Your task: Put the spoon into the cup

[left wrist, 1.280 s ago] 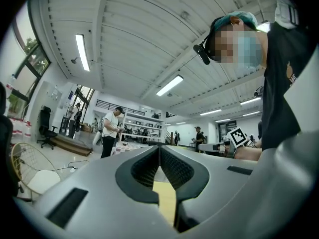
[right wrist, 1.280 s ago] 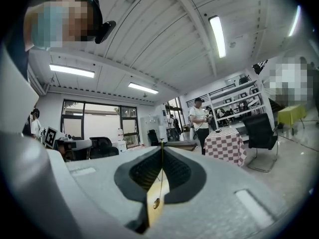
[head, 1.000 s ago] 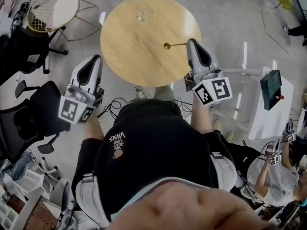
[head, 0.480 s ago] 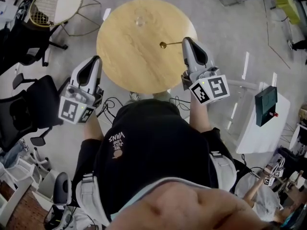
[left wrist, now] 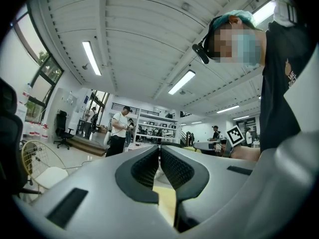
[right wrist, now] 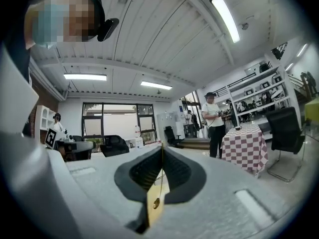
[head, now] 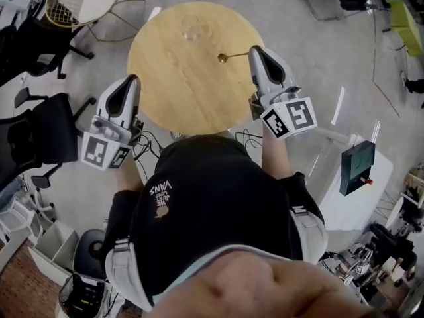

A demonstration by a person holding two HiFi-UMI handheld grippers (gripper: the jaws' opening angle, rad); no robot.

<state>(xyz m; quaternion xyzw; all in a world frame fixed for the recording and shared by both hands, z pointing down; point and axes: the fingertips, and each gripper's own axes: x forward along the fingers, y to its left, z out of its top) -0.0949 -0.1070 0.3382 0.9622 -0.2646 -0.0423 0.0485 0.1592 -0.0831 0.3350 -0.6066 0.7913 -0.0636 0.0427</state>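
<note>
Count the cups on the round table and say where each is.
1. The clear cup stands near the far edge of the round table, apart from the spoon held by the right gripper. None looks hidden.

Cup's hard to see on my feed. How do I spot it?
Start at the round wooden table in the head view. The cup stands near its far edge, beyond the gold spoon held in the right gripper. Unlike the spoon, it is clear glass, nearly see-through against the wood.
</note>
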